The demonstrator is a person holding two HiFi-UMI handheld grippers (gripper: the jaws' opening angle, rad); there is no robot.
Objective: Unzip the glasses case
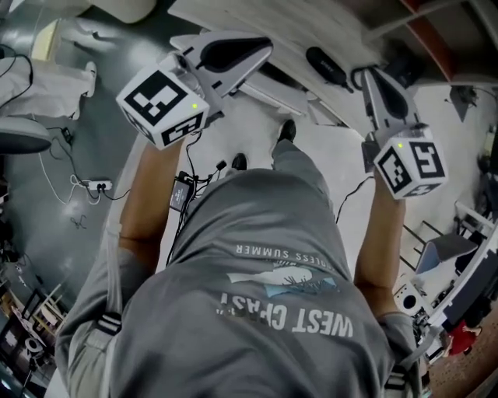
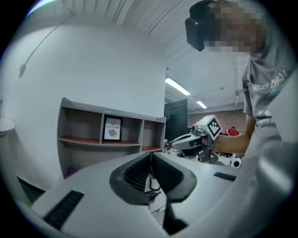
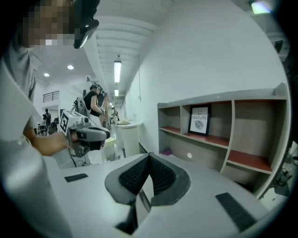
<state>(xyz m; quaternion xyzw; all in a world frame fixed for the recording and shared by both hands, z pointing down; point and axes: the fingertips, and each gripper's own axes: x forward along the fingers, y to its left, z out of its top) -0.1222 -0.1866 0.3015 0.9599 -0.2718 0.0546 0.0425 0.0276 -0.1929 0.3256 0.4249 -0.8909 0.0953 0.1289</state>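
While the white plastic left gripper [image 2: 150, 158] and its twin, the right gripper [image 3: 149, 157], hang raised with jaws clenched on nothing, a dark oval thing, probably the glasses case [image 1: 327, 67], lies apart on the pale wooden table [image 1: 257, 23]. Done well, one would open and pin the case while the other pinches the zip pull.

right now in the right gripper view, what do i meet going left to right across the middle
left gripper → right gripper, its fingers shut with nothing between them → framed print standing in the shelf unit
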